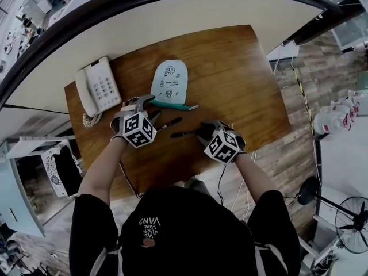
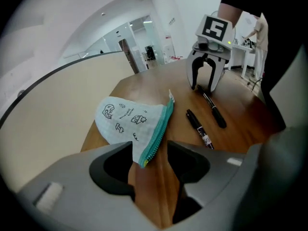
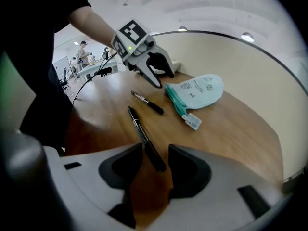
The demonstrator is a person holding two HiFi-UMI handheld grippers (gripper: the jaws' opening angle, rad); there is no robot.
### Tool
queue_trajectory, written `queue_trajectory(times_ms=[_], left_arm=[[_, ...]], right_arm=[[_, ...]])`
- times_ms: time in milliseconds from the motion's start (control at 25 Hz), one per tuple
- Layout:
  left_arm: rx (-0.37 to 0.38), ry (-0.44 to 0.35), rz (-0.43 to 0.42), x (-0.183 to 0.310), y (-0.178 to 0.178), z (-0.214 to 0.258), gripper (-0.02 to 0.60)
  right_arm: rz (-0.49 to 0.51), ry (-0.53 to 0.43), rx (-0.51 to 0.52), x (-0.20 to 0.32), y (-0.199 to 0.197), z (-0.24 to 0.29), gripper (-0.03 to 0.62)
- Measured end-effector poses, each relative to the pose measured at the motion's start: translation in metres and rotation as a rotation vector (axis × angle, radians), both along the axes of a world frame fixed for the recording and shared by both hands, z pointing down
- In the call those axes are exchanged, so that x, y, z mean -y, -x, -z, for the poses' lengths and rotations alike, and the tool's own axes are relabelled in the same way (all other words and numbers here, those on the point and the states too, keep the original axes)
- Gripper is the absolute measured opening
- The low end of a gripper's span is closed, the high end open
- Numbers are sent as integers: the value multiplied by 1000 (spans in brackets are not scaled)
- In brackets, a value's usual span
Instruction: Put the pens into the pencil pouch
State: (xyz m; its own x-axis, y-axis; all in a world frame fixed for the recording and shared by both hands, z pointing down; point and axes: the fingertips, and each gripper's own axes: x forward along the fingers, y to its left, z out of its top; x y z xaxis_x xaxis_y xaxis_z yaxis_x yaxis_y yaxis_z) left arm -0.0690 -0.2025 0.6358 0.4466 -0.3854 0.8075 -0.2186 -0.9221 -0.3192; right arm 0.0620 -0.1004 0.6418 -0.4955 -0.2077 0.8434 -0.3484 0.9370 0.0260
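Neither pen is in the pouch; both lie loose on the table. The first pen point(image 1: 170, 123) is just on my side of the pouch's zip edge. The second pen point(image 1: 184, 133) lies beside it, toward my right gripper point(image 3: 156, 166). That gripper's jaws are spread, and the second pen's near end lies between them with the pads clear of it on both sides.

The pouch point(image 1: 169, 80) is pale with small doodles and a teal zip, and it lies flat toward the far middle of the table. My left gripper point(image 2: 149, 163) is spread wide too. The pouch's zip-end corner shows in the gap at its tips, not pinched. Both grippers tilt down at the wood.

The table point(image 1: 241, 85) is warm brown wood grain with rounded corners, and a white phone point(image 1: 99, 88) sits at its far left. A curved beige partition point(image 1: 172, 16) wraps behind it, with a bright white room beyond. Plank flooring point(image 1: 282, 160) runs along the right, where a fan point(image 1: 352, 223) stands.
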Motion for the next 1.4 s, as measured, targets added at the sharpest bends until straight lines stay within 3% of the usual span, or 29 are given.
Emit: queue_trajectory(times_ms=[200, 320, 480, 680, 880, 1040, 1240, 1400], left_arm=[[64, -9, -94, 3, -6, -13, 212], [52, 12, -91, 5, -9, -15, 110], [20, 47, -68, 7, -10, -13, 57], [-33, 78, -9, 9, -12, -3, 31], [-101, 104, 93, 11, -11, 9, 29], [-172, 124, 209, 14, -9, 21, 29], [-209, 101, 274, 13, -12, 34, 29], [-247, 91, 322, 11, -19, 42, 28]], right_arm=[[-16, 48, 1, -1, -2, -1, 143], [-34, 60, 7, -2, -1, -2, 143], [-68, 54, 24, -3, -2, -1, 133], [-150, 31, 49, -2, -8, 1, 75], [-245, 27, 97, -6, -10, 4, 71], [-386, 38, 180, -4, -11, 17, 71], [-502, 12, 212, 6, -1, 35, 70], [-534, 7, 228, 17, 19, 47, 70]])
